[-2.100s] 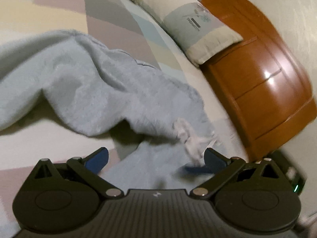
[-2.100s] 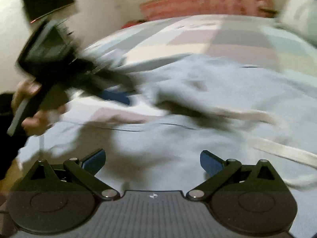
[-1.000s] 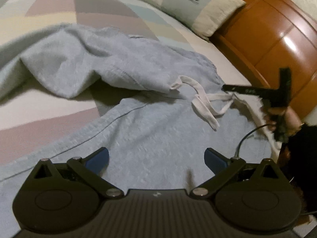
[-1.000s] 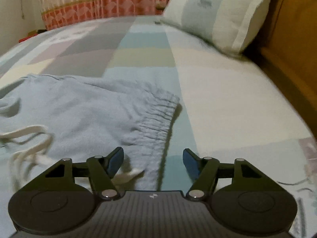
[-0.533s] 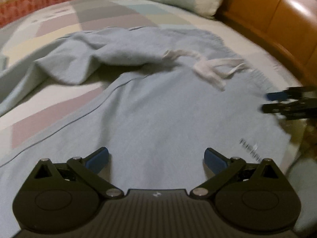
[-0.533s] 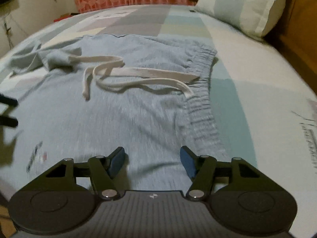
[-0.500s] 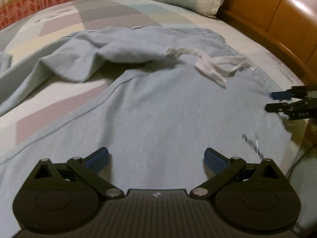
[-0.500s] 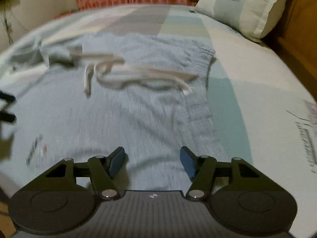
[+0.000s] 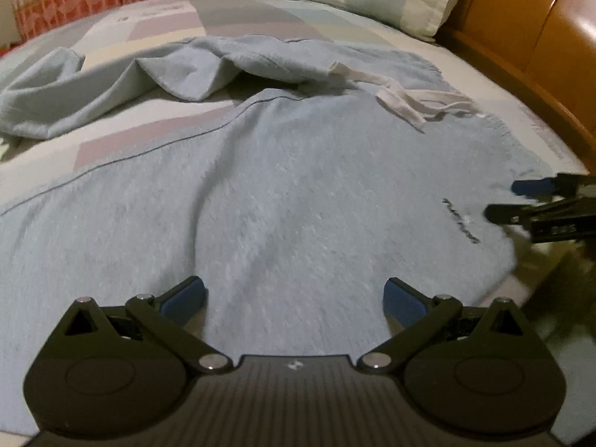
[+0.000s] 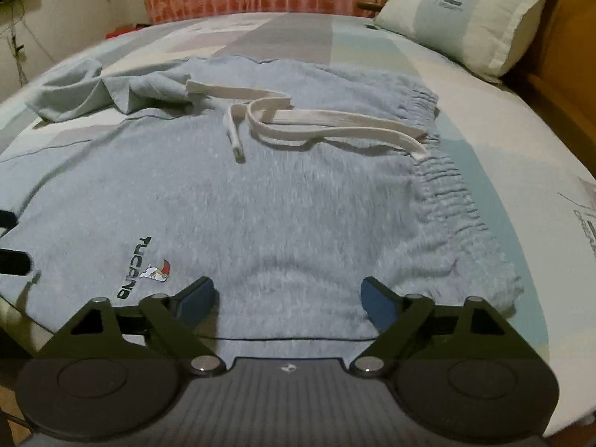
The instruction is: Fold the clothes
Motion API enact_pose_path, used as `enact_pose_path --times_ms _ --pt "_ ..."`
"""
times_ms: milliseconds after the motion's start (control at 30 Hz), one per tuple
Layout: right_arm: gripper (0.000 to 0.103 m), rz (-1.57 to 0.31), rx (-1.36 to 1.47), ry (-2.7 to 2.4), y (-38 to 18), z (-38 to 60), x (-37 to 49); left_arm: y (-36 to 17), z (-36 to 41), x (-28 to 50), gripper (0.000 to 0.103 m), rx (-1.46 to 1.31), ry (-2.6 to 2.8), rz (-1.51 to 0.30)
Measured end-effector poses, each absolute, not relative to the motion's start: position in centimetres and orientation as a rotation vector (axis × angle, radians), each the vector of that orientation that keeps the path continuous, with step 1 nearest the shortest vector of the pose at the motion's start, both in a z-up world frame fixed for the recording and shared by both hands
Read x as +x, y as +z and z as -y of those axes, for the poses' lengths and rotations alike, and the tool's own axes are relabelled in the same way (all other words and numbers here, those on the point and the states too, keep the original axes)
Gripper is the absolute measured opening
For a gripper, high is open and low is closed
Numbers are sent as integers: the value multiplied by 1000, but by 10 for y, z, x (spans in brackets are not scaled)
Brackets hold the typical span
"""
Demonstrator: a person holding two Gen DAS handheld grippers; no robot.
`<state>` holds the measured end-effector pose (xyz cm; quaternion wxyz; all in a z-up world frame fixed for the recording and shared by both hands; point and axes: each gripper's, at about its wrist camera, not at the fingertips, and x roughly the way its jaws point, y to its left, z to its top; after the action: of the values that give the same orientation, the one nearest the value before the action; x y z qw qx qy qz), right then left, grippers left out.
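While pale-blue sweatpants (image 10: 298, 205) lie spread on bed (image 10: 521, 171), no fold made; left gripper (image 9: 294, 298) jaws spread, right gripper (image 10: 288, 298) jaws opening, nothing pinched.

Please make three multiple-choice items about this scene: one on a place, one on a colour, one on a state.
1. Where does the pillow lie?
A. by the wooden headboard
B. on the floor
C. on the trousers

2. What colour is the drawstring?
A. red
B. white
C. black

3. How is the trousers drawstring?
A. tied in a bow
B. loose on the cloth
C. pulled out and gone

Answers:
1 A, the pillow rests at the bed's head end.
2 B, it looks pale against the blue cloth.
3 B, its ends lie untied.
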<state>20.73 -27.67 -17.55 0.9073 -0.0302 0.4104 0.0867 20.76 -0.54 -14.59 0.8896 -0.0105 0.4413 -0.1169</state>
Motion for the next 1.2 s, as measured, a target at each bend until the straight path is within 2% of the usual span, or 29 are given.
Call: enact_pose_path --times_ms 167,300,467,667,867,1033,1200 --pt "101 -862 -56 155 -177 268 206 -128 -36 240 102 -90 -162 -825" --pt "102 -866 -54 152 -177 267 206 -145 -76 277 102 -218 -81 -868" --pt "103 -865 -57 161 -176 268 204 -153 -111 297 101 -233 23 -873" --pt "103 -859 -59 149 -178 265 204 -136 -99 287 102 -226 0 -860" --pt "103 -849 -58 138 -179 264 203 -161 -64 264 102 -150 -68 -876" --pt "103 -853 -42 150 -172 265 204 -156 -50 260 102 -74 -61 -888" --pt "103 -720 15 286 -138 264 220 -142 -46 256 102 -74 -82 -866"
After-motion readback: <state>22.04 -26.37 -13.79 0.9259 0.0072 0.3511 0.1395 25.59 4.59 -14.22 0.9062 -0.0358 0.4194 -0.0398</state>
